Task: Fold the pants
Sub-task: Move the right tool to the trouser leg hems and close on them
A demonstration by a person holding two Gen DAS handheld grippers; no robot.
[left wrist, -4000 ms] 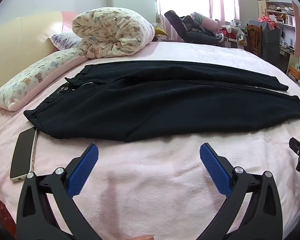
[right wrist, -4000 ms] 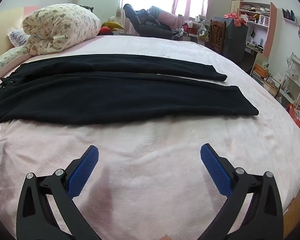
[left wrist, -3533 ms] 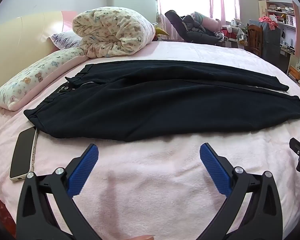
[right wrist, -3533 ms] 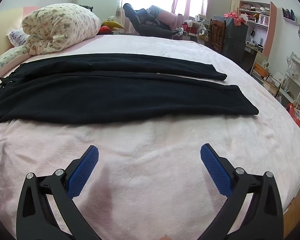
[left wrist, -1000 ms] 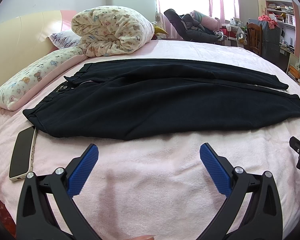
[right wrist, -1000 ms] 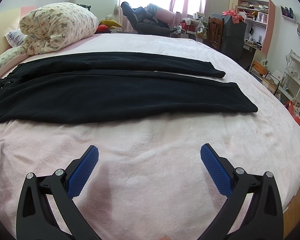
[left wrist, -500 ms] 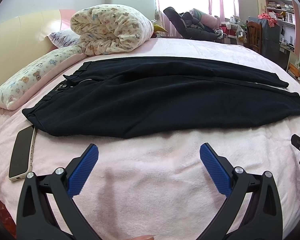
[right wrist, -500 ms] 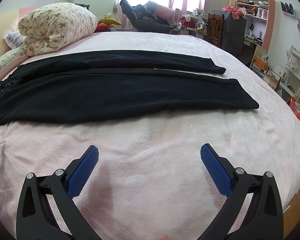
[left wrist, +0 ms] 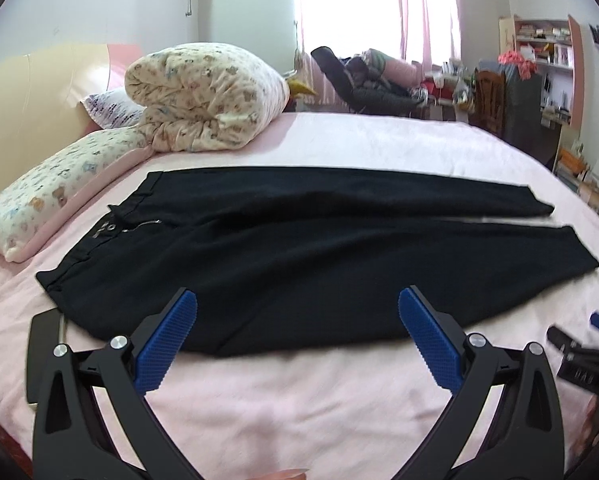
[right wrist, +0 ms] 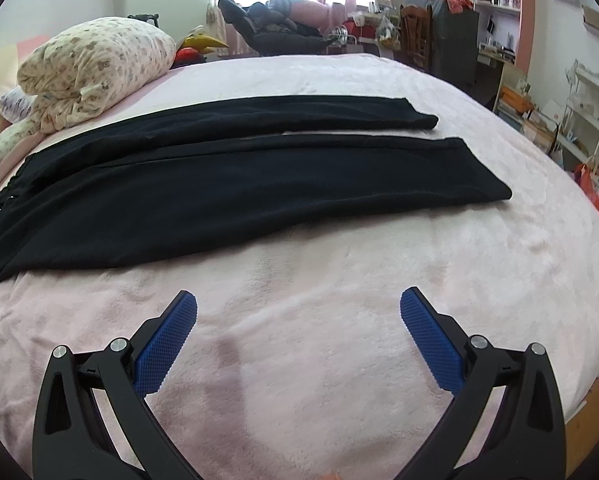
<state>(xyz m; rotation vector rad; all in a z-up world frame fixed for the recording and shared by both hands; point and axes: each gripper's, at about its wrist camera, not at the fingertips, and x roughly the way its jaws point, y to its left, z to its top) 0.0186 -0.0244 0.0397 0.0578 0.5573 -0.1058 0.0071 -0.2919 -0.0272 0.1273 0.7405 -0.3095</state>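
Black pants [left wrist: 299, 256] lie flat on the pink bed [left wrist: 299, 408], waistband at the left, both legs stretched to the right, the far leg slightly shorter in view. My left gripper [left wrist: 297, 312] is open just over the near edge of the pants near the hip. The right wrist view shows the same pants [right wrist: 239, 184] with the leg cuffs at the right. My right gripper [right wrist: 298, 312] hangs open over bare blanket, short of the near leg. Part of the right gripper [left wrist: 583, 360] shows low at the right of the left wrist view.
A dark phone [left wrist: 43, 356] lies on the bed left of the waistband. A rolled floral quilt [left wrist: 203, 100] and a long pillow [left wrist: 55, 192] sit at the head. A chair with clothes [right wrist: 275, 28], shelves [right wrist: 495, 4] and clutter stand beyond the bed's right edge.
Both grippers have moved forward toward the pants; the left one now reaches over the near edge. The right gripper shows more in the left view. Both stay open.
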